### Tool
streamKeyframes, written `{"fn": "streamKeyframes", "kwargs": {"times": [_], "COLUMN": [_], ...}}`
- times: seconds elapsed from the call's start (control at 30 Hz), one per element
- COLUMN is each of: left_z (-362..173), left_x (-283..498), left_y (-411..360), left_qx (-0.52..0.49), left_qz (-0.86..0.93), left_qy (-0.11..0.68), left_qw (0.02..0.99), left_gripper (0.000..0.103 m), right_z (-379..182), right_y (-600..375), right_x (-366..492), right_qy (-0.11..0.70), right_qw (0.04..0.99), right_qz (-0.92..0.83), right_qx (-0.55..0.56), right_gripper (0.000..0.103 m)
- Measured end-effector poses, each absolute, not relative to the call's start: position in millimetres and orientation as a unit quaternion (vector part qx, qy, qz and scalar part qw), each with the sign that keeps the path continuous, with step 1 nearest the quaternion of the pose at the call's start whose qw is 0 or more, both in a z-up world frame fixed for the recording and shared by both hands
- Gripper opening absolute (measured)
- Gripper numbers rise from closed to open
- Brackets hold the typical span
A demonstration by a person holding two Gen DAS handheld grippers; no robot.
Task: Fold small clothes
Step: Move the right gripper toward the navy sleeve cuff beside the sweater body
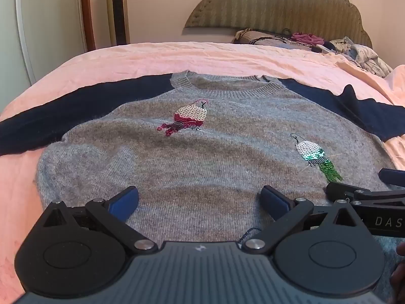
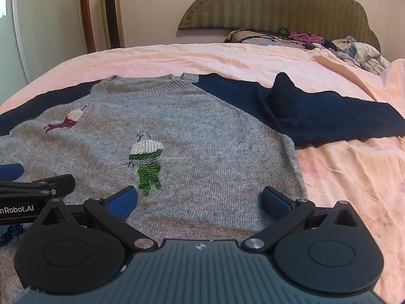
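Note:
A small grey knit sweater (image 1: 202, 157) (image 2: 202, 136) with navy sleeves lies flat, front up, on a pink bedsheet (image 1: 177, 58), its neckline toward the headboard. Two sequin birds decorate it: a red one (image 1: 189, 116) (image 2: 72, 119) and a green one (image 1: 316, 157) (image 2: 148, 162). The left sleeve (image 1: 63, 111) stretches out flat. A raised fold marks the right sleeve (image 2: 316, 114). My left gripper (image 1: 200, 197) hovers open over the sweater's lower hem, nothing between its blue pads. Beside it, over the lower right part, my right gripper (image 2: 200, 197) is open too, holding nothing.
A heap of loose clothes (image 1: 364, 53) (image 2: 359, 50) and cords lies at the bed's far right, below a scalloped headboard (image 1: 278, 7). A tall tower fan (image 1: 117, 10) stands past the bed's far left corner. A hand (image 1: 398, 268) shows at the right edge.

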State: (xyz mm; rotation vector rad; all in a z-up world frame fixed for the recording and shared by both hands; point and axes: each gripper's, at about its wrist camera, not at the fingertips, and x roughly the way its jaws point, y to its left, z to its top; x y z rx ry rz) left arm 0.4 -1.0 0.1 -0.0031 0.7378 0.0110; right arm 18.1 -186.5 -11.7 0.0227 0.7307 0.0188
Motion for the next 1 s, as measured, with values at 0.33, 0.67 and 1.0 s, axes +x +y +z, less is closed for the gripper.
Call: {"fn": "streamKeyframes", "kwargs": {"times": [0.33, 0.67, 1.0], "left_z": [0.4, 0.4, 0.4], "left_x": [0.9, 0.9, 0.8], "left_y": [-2.0, -1.7, -1.7], "left_qx": [-0.003, -0.003, -0.003], "left_qz": [0.006, 0.005, 0.004], "left_qy": [0.361, 0.361, 0.361], "left_qw": [0.933, 0.933, 0.933], "left_gripper": [0.103, 0.103, 0.103], "right_z": [-7.9, 4.0, 52.6], "right_y": [-209.7, -248.5, -205.2], "right_x": [-0.9, -25.5, 7.3], "right_qy": [0.365, 0.408, 0.287], "right_qw": [0.924, 0.884, 0.946], "right_qz": [0.11, 0.216, 0.125], "right_qx": [-0.037, -0.08, 0.083], "right_gripper": [0.103, 0.103, 0.103]}}
